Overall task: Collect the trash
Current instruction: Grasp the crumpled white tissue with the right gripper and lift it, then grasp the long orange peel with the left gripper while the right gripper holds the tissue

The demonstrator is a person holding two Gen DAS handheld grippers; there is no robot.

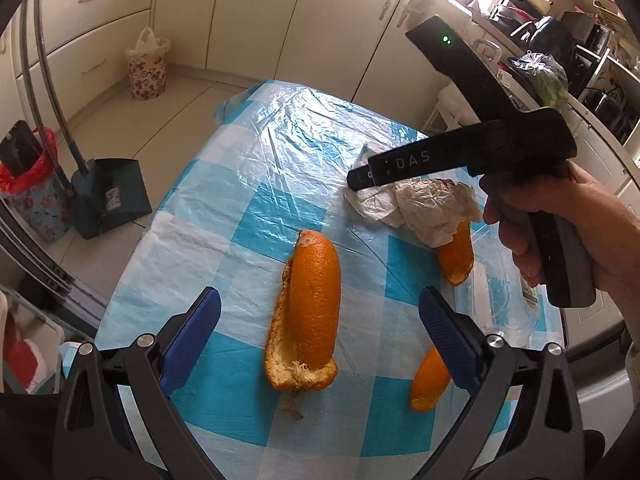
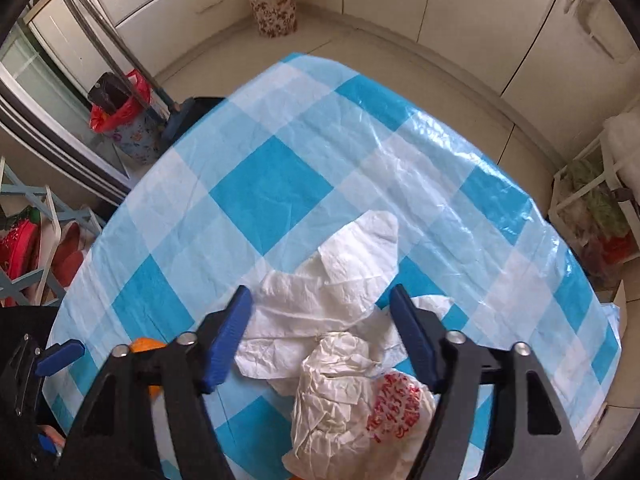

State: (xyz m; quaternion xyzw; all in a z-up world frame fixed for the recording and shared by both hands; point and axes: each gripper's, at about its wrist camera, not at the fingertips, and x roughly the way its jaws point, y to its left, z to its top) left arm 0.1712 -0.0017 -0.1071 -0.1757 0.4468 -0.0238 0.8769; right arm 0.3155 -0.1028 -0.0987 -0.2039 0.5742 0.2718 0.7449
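A large orange peel (image 1: 306, 312) lies on the blue-and-white checked tablecloth (image 1: 248, 208), between the fingers of my open left gripper (image 1: 320, 304), which hovers above it. Two smaller peels lie to its right (image 1: 458, 258) and front right (image 1: 428, 380). Crumpled white paper and a wrapper with red print (image 2: 344, 344) lie on the cloth; it also shows in the left wrist view (image 1: 416, 204). My right gripper (image 2: 320, 304) is open and straddles the paper just above it. In the left wrist view the right gripper (image 1: 360, 178) reaches in from the right, held by a hand.
On the floor stand a flowered bin with a white bag (image 1: 146, 66), a bin with a red bag (image 1: 30, 196) and a dark dustpan (image 1: 108, 196). Cream cabinets (image 2: 460, 12) line the walls. A shelf rack with bags (image 2: 592, 216) stands right of the table.
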